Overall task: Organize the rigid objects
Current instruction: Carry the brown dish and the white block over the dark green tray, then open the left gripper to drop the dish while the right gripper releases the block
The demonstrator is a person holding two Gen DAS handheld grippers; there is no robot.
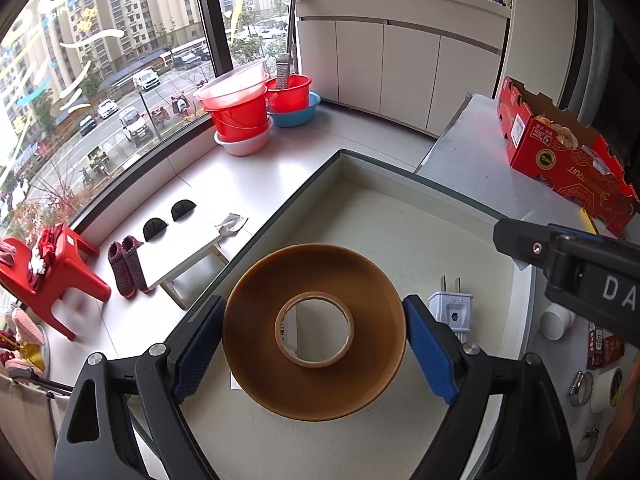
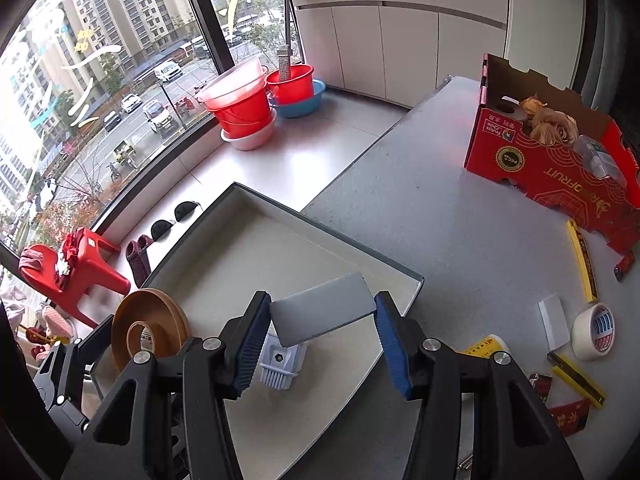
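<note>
My left gripper (image 1: pixel 314 338) is shut on a big roll of brown tape (image 1: pixel 314 384) and holds it over the shallow white tray (image 1: pixel 384 176). The roll also shows at the left of the right wrist view (image 2: pixel 150 330). My right gripper (image 2: pixel 318 328) is shut on a flat grey rectangular plate (image 2: pixel 324 310) and holds it tilted above the tray (image 2: pixel 320 216). A white plug adapter (image 2: pixel 282 364) lies in the tray under the plate; it also shows in the left wrist view (image 1: pixel 452 310), right of the tape. The right gripper's arm (image 1: pixel 568 256) reaches in from the right.
A red cardboard fruit box (image 2: pixel 552 168) stands on the grey table at the back right. A white tape roll (image 2: pixel 594 332), yellow strips (image 2: pixel 582 260), a white card (image 2: pixel 554 320) and hose clamps (image 1: pixel 580 390) lie on the table right of the tray. Buckets (image 1: pixel 240 108), a red stool (image 1: pixel 60 272) and a low white table (image 1: pixel 176 252) stand on the floor by the window.
</note>
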